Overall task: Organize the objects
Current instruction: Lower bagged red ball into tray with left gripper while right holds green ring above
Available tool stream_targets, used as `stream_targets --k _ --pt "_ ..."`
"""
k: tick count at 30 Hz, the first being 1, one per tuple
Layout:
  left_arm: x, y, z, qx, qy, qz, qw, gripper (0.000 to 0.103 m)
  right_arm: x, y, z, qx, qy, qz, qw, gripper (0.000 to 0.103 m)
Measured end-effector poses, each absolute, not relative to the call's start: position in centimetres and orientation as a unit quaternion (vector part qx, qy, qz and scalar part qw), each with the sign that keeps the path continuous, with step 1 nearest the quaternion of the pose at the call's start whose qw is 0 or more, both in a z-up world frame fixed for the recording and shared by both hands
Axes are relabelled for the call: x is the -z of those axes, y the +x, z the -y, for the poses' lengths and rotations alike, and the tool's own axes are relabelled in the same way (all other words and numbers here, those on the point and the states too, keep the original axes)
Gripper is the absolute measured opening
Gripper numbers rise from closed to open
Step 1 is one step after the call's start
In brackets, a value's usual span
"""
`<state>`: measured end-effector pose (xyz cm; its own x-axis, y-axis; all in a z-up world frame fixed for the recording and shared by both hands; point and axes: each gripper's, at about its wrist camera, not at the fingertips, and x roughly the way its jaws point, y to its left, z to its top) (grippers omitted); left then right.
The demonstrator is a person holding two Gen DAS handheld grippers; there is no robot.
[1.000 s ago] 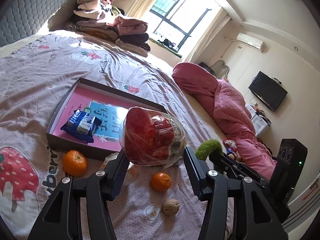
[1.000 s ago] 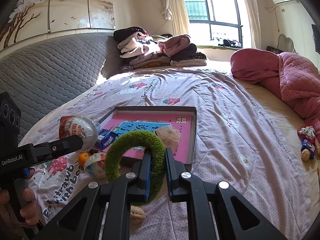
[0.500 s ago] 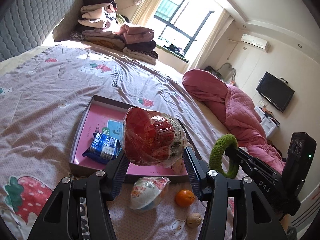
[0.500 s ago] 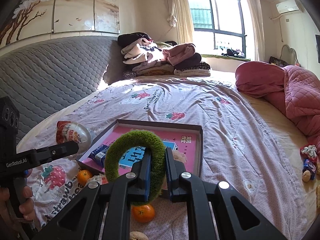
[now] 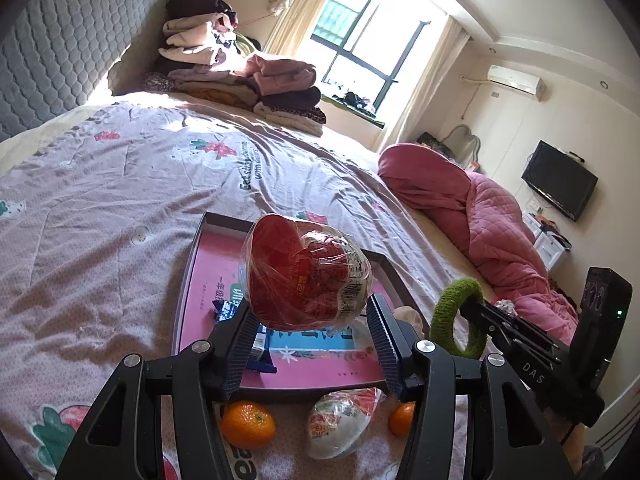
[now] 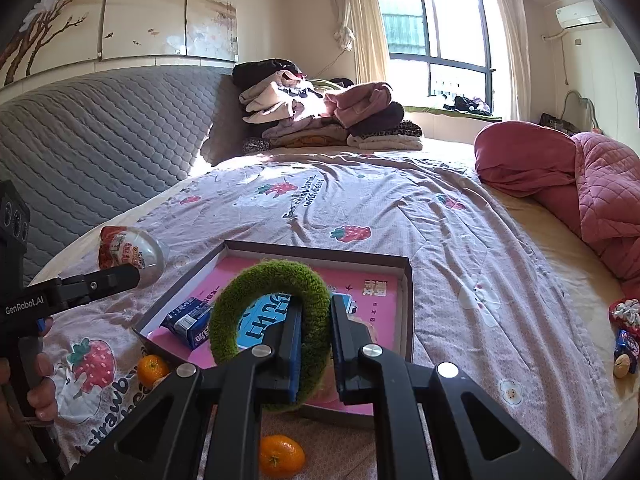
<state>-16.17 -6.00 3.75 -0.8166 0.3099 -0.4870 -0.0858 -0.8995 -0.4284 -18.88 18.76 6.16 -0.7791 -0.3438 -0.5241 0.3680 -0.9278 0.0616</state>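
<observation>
My left gripper (image 5: 310, 316) is shut on a red plastic-wrapped egg-shaped snack (image 5: 306, 280), held above the near end of the shallow box with a pink bottom (image 5: 208, 276). My right gripper (image 6: 316, 320) is shut on a fuzzy green ring (image 6: 272, 280), held above the box (image 6: 408, 304); the ring also shows in the left wrist view (image 5: 456, 312). A blue snack packet (image 6: 188, 322) and a blue booklet (image 6: 256, 326) lie in the box. The left gripper with the egg snack (image 6: 132, 252) shows at the left of the right wrist view.
On the strawberry-print sheet before the box lie two oranges (image 5: 248, 424) (image 5: 402, 418) and a second wrapped egg snack (image 5: 340, 424). Folded clothes (image 6: 320, 116) are piled at the headboard. A pink quilt (image 6: 580, 184) lies to the right, small items (image 6: 624, 332) beside it.
Both grippers have moved forward and over the box, carrying the egg snack and the green ring. The oranges and second egg snack have slid toward the bottom of the views.
</observation>
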Motion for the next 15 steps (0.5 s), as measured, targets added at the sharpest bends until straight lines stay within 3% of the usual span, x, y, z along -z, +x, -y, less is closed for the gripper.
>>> stream_targets --k 15 --pt "-2.4 -19.8 5.6 -0.935 -0.292 0.175 0.102 0.057 -4.4 -21.9 -18.6 0.941 0.286 -0.020 0.179 0.013"
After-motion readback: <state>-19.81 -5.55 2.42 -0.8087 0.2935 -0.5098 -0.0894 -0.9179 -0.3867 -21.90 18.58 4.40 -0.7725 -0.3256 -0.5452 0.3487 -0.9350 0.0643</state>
